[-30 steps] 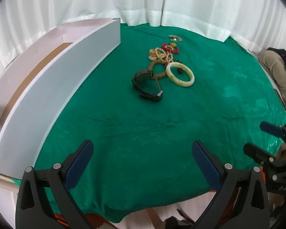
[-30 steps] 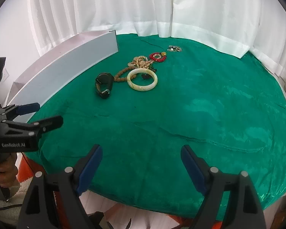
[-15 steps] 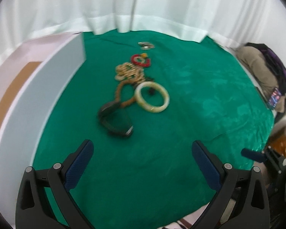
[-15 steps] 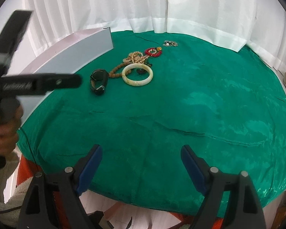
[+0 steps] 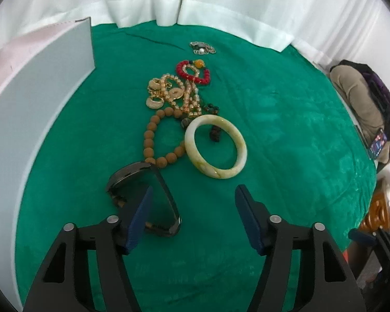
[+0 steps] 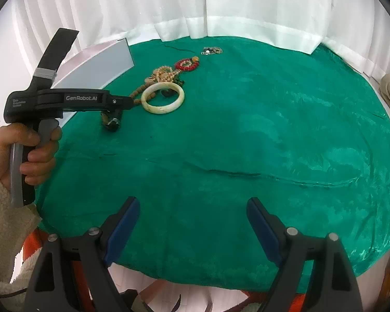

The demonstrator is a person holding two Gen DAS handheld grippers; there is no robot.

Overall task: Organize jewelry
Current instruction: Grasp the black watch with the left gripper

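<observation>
the left hand-held gripper (image 5: pixel 192 208) hangs low over the green-covered bench (image 5: pixel 286 135), its jaws partly apart and just now closing in. nothing is gripped: its left blue pad (image 5: pixel 139 215) sits in front of the black watch (image 5: pixel 145 197), and whether it touches the strap cannot be told. in the right wrist view a person's hand (image 6: pixel 31 150) holds this gripper by its grey handle, the tips down at the watch.

from the watch, a loop of brown wooden beads (image 5: pixel 153 135) lies at 12 o'clock, its nearest bead touching the watch. the pale jade bangle (image 5: pixel 215 147) lies flat at 1 o'clock, just beside the beads. further along the same line come a heap of gold beads (image 5: pixel 169 93), then a red bead bracelet (image 5: pixel 195 72), then a small silver piece (image 5: pixel 201 47) near the white curtain (image 5: pixel 221 5). a white box (image 5: pixel 33 98) stands at 10 o'clock.

the right hand-held gripper (image 6: pixel 192 226) is wide open and empty, over the near edge of the bench, well apart from the jewelry.
</observation>
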